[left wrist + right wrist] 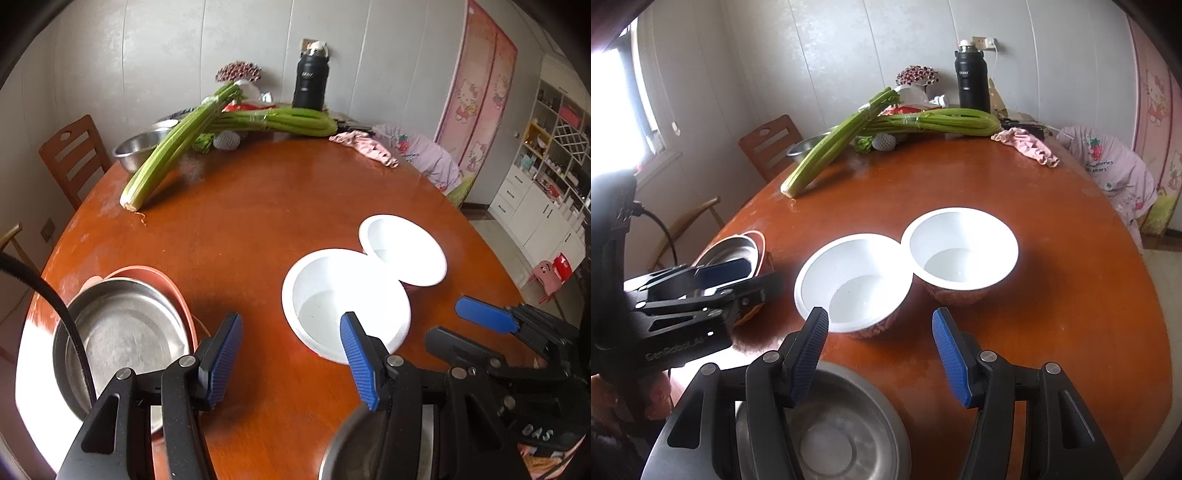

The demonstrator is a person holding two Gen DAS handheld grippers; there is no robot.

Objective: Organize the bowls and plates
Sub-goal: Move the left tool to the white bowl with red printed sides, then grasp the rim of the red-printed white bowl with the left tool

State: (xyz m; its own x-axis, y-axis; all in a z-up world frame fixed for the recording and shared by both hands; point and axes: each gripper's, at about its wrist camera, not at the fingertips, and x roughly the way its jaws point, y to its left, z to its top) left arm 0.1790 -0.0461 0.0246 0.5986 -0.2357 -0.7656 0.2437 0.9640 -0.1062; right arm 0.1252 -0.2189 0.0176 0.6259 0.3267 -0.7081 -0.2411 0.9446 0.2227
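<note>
White and steel make up the job: two white bowls sit rim to rim ahead of both tools, the near white bowl [853, 280] just beyond the right gripper [881, 350] and slightly toward its left finger, the far white bowl [960, 251] beyond its right finger. Both the right gripper and the left gripper [291, 360] have their jaws wide apart and hold nothing. A steel plate [846, 428] lies under the right jaws, at the near table edge. Left of the left jaws, a steel dish [122, 339] rests inside an orange plate [177, 291].

This looks like the start of a pick, probably nesting one white bowl into the other. The next move calls for a pinch on a single rim, away from where the two rims meet.

Open tabletop [258, 221] stretches beyond the bowls up to the celery [170, 151]. The two grippers are close side by side, so room between them is tight
</note>
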